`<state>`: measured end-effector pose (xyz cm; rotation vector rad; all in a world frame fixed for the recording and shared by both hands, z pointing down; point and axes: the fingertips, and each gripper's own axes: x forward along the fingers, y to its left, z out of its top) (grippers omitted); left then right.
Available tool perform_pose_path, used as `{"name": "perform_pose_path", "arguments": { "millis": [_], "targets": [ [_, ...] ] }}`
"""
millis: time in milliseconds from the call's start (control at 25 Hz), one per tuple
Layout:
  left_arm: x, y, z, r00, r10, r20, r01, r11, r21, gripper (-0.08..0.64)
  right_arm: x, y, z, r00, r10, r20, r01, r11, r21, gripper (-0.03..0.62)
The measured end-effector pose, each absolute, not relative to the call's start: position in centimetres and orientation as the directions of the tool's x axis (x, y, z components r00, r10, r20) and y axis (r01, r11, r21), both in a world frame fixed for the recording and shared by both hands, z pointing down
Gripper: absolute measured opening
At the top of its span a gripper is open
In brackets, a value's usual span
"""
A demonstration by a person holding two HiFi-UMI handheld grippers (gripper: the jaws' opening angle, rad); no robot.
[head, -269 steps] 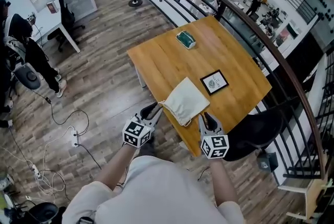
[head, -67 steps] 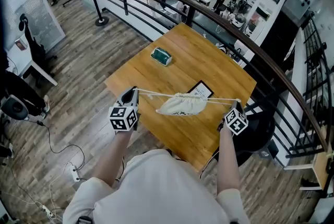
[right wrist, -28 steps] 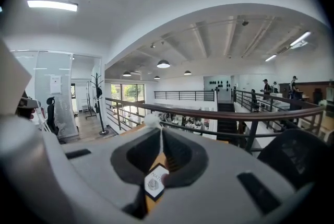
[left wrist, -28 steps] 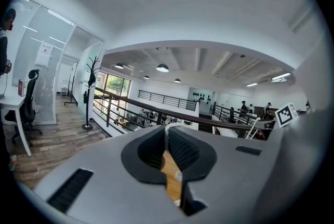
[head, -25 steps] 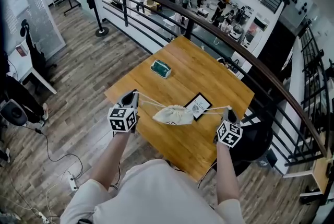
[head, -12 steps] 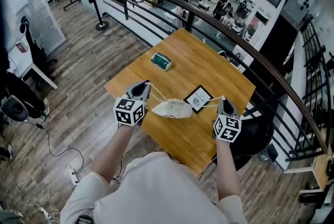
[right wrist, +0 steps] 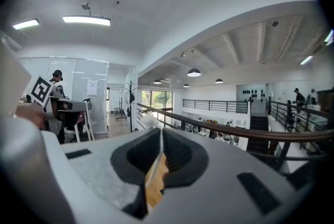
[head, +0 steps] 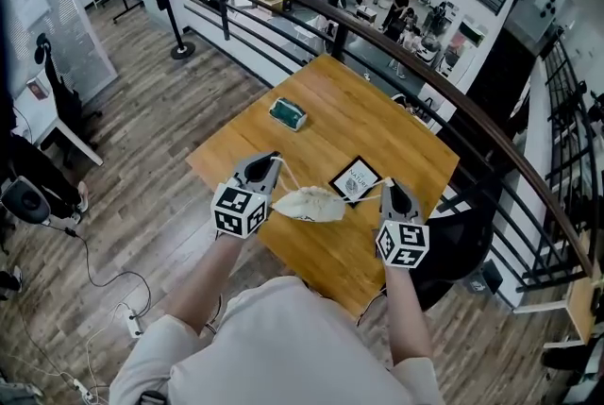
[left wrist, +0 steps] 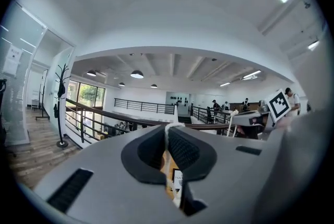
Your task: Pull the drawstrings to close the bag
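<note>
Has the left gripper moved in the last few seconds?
Yes. The left gripper has come inward, toward the framed card on the table, with the drawstring pinched in it.

Brightness: bright, even, daylight-white in all three views.
Sources: long white ceiling strip lights [right wrist: 86,20], upper left of right gripper view; tall glass windows [left wrist: 86,95], left of left gripper view.
Shadows: soft, faint on square light-wood worktop [head: 377,125].
Distortion: fisheye bending; black corners in gripper views.
Focus: grey left gripper [left wrist: 168,128] blurred close-up; background sharp.
</note>
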<state>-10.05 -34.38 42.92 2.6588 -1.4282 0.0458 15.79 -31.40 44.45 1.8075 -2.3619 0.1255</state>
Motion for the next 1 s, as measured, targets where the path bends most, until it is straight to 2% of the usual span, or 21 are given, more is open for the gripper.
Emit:
{"name": "perform_pose_path", "arguments": {
  "millis": [360,1000],
  "targets": [
    [-8.7,-33.7,43.8,0.572,-0.816,0.085,-0.819,-0.564,0.104,-0.006,14.9,-30.6,43.9,-0.303,-0.943,0.136,-0.948,0.313,0.059,0.008],
    [-8.6,-33.6,43.8,0.591,-0.804,0.070,-0.805,-0.581,0.122,-0.006,14.5,-30.4,44.3,-0.298,-0.942,0.155,-0.950,0.309,0.047,0.008]
  ]
}}
